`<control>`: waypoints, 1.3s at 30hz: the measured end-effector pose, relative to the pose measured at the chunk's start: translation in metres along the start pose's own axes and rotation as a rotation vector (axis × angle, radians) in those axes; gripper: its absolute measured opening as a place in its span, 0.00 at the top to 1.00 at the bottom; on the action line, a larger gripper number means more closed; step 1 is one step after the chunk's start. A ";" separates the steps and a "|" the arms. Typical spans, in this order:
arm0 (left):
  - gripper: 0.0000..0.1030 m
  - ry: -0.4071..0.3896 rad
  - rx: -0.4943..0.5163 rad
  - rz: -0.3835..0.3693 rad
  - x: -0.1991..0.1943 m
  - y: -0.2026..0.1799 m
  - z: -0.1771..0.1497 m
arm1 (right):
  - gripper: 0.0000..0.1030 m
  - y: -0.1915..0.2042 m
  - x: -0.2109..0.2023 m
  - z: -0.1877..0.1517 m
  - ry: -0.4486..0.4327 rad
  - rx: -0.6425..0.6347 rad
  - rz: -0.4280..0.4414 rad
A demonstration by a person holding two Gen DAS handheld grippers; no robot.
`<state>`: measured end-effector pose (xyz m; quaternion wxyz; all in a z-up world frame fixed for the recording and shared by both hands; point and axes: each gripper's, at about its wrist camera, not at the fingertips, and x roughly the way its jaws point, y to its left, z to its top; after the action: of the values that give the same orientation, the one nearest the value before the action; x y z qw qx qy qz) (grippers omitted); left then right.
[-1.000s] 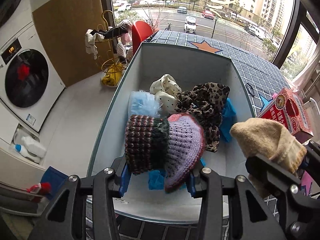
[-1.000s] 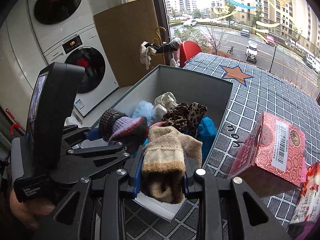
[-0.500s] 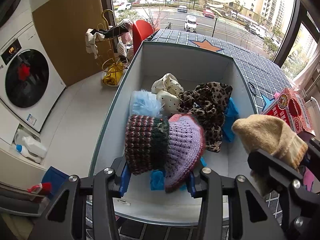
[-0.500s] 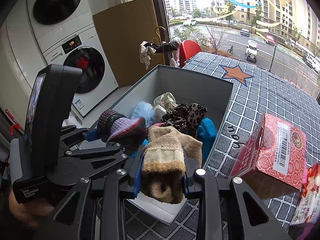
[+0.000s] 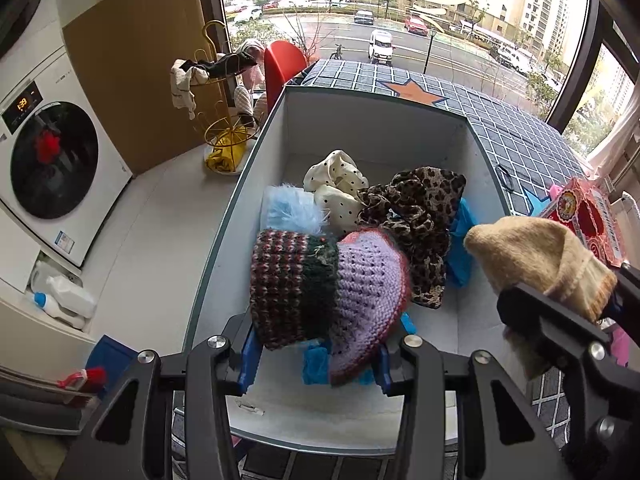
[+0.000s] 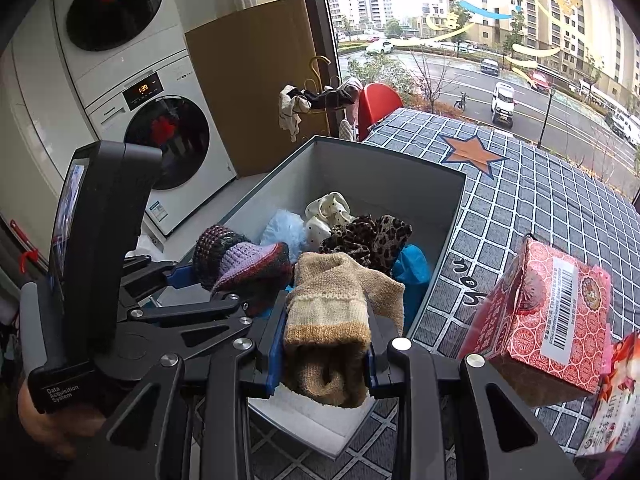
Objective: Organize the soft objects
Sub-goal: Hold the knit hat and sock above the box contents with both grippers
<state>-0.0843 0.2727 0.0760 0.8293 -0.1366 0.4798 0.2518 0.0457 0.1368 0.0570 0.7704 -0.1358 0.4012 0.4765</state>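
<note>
**Two knitted pieces gripped over the grey box**

Left tongs (image 5: 316,354) closed on a knitted hat (image 5: 324,284), striped dark red and green at one end, purple at the other; blue pads pressing on both its sides. Hat held just above the near part of an open grey box (image 5: 376,124), in front of the tongs. Right tongs (image 6: 326,354) clamped on a beige knitted sock (image 6: 332,320), cuff between the pads, rest of it bunched ahead and hanging below them. Sock held over the near corner of the same box. In the left wrist view, seen to the right of the left tongs, near the box's right wall.

Inside the box, beyond the left tongs: a fluffy light blue piece (image 5: 292,210) just behind the hat, a cream dotted cloth (image 5: 338,190) beside it, a leopard-print cloth (image 5: 420,216) to the right, touching the hat. Under the leopard cloth, something bright blue (image 5: 460,240); kind not clear.

Box standing on a dark checked cover (image 6: 540,200) with an orange star. To the right of the right tongs, a red patterned carton (image 6: 548,316) on that cover. Far to the left of both tongs, stacked white washing machines (image 6: 160,120). Beyond the box, a gold wire rack (image 5: 224,120) with clothes hung on it.
</note>
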 end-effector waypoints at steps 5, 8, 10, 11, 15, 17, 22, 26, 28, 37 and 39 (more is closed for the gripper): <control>0.53 0.004 -0.004 -0.004 0.001 0.003 0.001 | 0.69 0.000 0.001 0.003 0.002 -0.001 -0.001; 0.53 0.005 -0.011 -0.005 0.002 0.007 0.001 | 0.69 0.000 0.002 0.004 0.006 0.001 0.000; 0.53 0.007 -0.019 -0.012 0.002 0.009 0.002 | 0.69 -0.001 0.003 0.004 0.006 0.001 -0.002; 0.53 0.006 -0.023 -0.012 0.002 0.010 0.002 | 0.69 -0.002 0.003 0.005 0.006 0.002 -0.004; 0.53 0.001 -0.027 -0.011 0.001 0.012 0.004 | 0.69 -0.005 0.002 0.005 0.003 0.012 -0.008; 0.53 -0.003 -0.019 -0.013 -0.001 0.010 0.005 | 0.69 -0.005 0.002 0.007 0.001 0.011 -0.011; 0.53 -0.008 -0.006 -0.015 -0.001 0.005 0.007 | 0.69 -0.004 0.001 0.008 -0.003 0.005 -0.012; 0.53 -0.004 -0.006 -0.015 0.001 0.004 0.009 | 0.69 -0.003 0.002 0.009 -0.001 0.001 -0.011; 0.53 -0.002 -0.007 -0.016 0.002 0.004 0.009 | 0.69 -0.003 0.002 0.009 0.001 0.001 -0.012; 0.53 -0.006 -0.005 -0.013 0.002 0.004 0.011 | 0.69 -0.004 0.003 0.010 0.001 0.001 -0.012; 0.53 -0.006 -0.003 -0.012 0.002 0.004 0.012 | 0.69 -0.005 0.003 0.011 0.000 0.002 -0.012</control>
<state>-0.0769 0.2818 0.0799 0.8321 -0.1399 0.4761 0.2477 0.0559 0.1431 0.0614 0.7733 -0.1374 0.4010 0.4715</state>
